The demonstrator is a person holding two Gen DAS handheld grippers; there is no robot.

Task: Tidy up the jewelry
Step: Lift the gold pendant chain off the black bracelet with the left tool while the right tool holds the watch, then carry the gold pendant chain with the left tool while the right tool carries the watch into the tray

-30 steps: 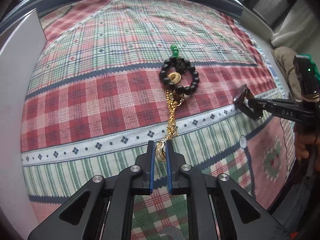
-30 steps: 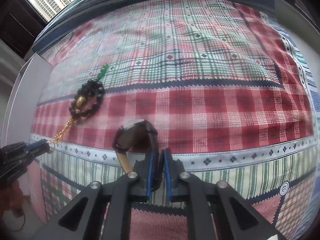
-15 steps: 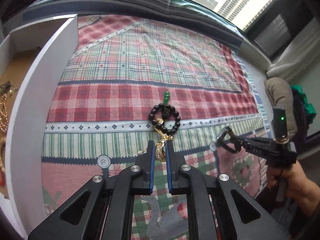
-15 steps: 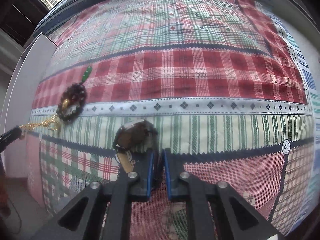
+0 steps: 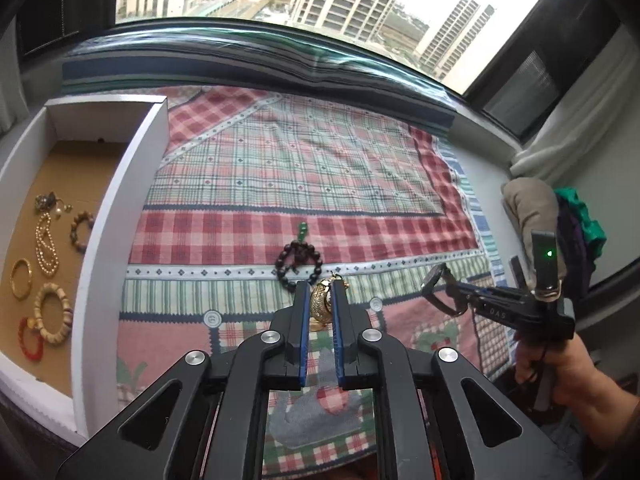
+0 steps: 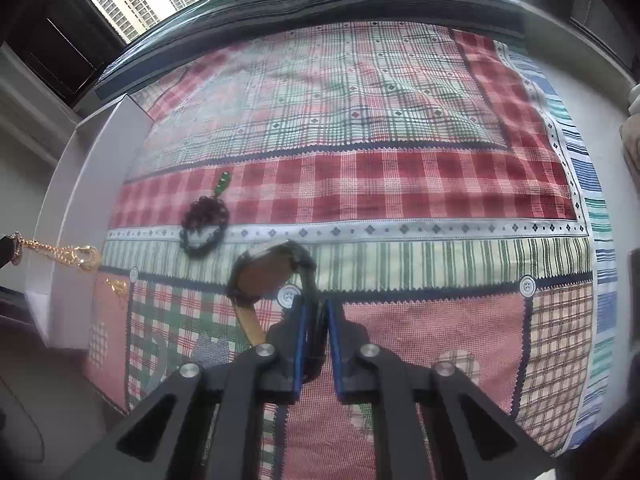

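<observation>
Gold chain (image 5: 321, 305) pinched between left fingers (image 5: 301, 312), watch (image 6: 267, 271) in right fingers (image 6: 299, 332)

Both cameras ride on a gripper and look steeply down along its fingers at the plaid cloth (image 5: 304, 168), with the window beyond. The left view sits over the cloth's near edge beside the white box (image 5: 108, 216); the right view sits further right. Both share the cloth, the bead bracelet (image 5: 299, 261) and the box wall.
</observation>
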